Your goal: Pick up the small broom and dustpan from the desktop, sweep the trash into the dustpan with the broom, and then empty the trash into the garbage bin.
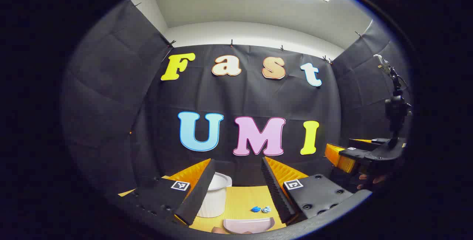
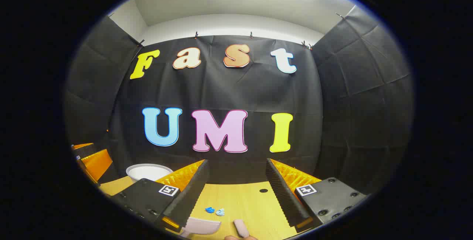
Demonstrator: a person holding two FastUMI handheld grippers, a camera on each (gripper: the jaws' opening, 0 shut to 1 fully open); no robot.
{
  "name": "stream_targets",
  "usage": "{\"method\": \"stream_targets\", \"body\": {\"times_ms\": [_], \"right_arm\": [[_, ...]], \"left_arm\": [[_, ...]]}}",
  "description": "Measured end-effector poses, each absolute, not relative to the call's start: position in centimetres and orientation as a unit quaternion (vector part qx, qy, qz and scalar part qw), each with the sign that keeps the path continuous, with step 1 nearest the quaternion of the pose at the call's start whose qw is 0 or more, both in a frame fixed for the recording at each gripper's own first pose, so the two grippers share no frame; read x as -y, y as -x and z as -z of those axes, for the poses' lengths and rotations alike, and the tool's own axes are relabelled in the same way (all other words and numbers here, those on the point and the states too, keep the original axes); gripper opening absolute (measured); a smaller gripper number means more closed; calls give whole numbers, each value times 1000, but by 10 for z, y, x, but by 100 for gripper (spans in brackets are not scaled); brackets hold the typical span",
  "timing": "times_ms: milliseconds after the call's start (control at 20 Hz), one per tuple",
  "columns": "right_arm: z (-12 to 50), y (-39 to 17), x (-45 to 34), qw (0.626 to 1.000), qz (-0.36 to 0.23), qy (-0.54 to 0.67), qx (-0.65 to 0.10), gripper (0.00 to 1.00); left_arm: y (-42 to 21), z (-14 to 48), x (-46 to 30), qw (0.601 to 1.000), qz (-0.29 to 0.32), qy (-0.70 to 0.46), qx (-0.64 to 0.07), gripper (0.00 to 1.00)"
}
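Left gripper (image 1: 236,190): held above the desk, facing the booth's back wall; fingers spread wide apart, nothing between them. Judged to be poised for a descent onto a tool.
Right gripper (image 2: 236,192): likewise raised over the desk, fingers wide apart and empty. It also appears at the right edge of the left gripper view, with fingertips of the holding hand under it.
Desk (image 2: 255,203): pale wood surface carrying every item; one small dark hole toward the back.
Dustpan (image 1: 248,224): pale pink, lying on the desk at the near edge, just below the left gripper's open fingers; in the right gripper view it lies low and left of centre. Not yet picked up.
Broom (image 2: 240,228): a pale pink rounded stub at the bottom of the right gripper view is probably its handle, just right of the dustpan; too little shows to be certain.
Trash (image 1: 261,209): two small crumpled blue scraps lying side by side on the desk, just beyond the dustpan, apart from it. Placement suits a short sweep toward the pan.
Garbage bin (image 1: 216,197): white ribbed tub, upright, mouth open, standing at the left rear of the desk, partly behind the left gripper's left finger.
Task stage: judged at the start; tools unlifted, trash unswept.
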State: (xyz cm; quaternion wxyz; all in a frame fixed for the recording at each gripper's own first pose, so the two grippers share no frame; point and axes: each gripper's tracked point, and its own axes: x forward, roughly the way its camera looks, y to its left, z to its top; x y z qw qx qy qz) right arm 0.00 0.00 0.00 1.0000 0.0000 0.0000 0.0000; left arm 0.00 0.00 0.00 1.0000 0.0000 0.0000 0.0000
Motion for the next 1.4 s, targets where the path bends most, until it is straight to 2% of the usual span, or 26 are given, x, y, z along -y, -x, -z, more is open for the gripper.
{"method": "stream_targets", "body": {"times_ms": [150, 800, 1250, 1400], "right_arm": [[-3, 4, -4, 1000, 7, 10, 16, 99], [27, 41, 10, 998, 48, 30, -29, 99], [44, 56, 28, 996, 60, 46, -52, 97], [31, 63, 31, 993, 68, 92, -29, 96]], "left_arm": [[-6, 7, -8, 1000, 0, -10, -4, 75], [-1, 29, 16, 997, 65, -39, -29, 75], [10, 54, 25, 995, 81, -14, -64, 75], [19, 43, 33, 993, 105, 9, -54, 75]]}}
